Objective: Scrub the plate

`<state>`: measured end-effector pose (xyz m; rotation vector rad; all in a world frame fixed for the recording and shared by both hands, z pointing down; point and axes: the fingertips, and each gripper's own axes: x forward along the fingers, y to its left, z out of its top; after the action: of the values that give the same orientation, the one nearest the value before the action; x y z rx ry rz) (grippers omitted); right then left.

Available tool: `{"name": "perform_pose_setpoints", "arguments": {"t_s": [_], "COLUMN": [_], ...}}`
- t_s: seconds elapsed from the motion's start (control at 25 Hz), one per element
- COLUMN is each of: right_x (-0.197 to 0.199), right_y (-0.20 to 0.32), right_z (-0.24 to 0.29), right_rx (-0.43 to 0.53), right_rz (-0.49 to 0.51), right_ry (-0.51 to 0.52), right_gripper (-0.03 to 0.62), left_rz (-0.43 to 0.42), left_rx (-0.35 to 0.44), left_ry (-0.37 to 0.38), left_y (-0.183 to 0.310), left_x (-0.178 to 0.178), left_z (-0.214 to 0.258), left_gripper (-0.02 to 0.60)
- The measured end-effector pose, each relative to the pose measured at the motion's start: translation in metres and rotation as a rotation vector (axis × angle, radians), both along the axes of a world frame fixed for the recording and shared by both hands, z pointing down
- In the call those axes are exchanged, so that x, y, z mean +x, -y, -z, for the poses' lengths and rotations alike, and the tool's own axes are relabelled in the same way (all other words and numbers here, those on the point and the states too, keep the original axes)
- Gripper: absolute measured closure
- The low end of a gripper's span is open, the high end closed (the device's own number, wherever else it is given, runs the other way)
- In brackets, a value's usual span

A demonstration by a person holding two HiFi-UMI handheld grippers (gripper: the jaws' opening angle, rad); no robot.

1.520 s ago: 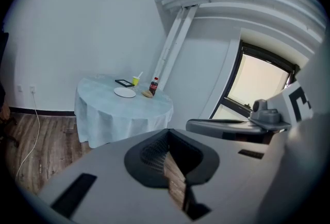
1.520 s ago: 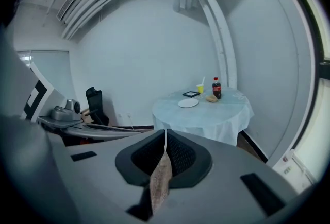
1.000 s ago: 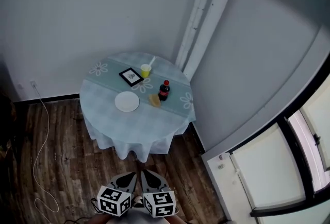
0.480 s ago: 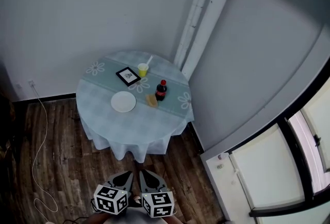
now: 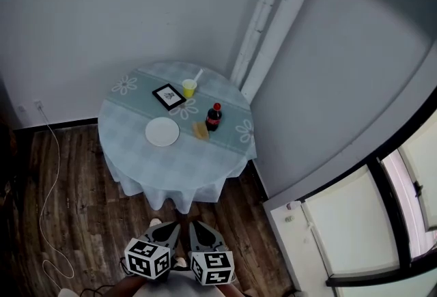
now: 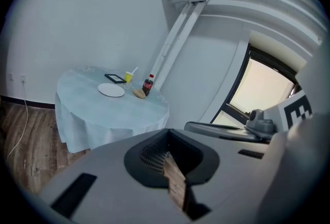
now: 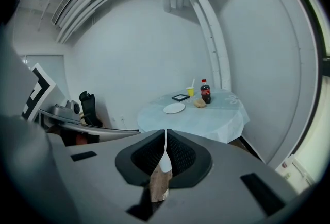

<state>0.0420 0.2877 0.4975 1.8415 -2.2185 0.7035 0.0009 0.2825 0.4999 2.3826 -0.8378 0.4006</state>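
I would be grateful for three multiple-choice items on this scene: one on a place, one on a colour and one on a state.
1. The sponge lies: A) between plate and bottle B) on the plate C) under the bottle.
2. The cup is: A) red B) yellow C) black.
3. The right claw is: A) wide open B) shut on the sponge C) shut, empty.
A: the head view shows it between them. B: it is plainly yellow. C: its jaws meet on nothing.
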Motion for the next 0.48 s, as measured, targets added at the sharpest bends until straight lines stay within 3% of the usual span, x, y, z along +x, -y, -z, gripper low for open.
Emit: {"name": "perform_pose_setpoints", "arguments": {"t_s": [0.12, 0.48], "right_x": [-0.001, -0.002], "right_y": [0.010, 0.045], "right_z": [0.003, -0.004], "right_rx": [-0.002, -0.035], "right_rz": [-0.003, -0.010], "right_ry": [0.013, -0.007], "right_gripper": [0.559, 0.559], "left_rz": [-0.020, 0.012], "left_rx": [-0.004, -0.063], "left_ry": [-0.041, 0.028], "left_y": [0.007, 0.048], "left_x": [0.003, -0.006], "left_z": [0.003, -0.015], "left_gripper": [0.572, 0.572]}}
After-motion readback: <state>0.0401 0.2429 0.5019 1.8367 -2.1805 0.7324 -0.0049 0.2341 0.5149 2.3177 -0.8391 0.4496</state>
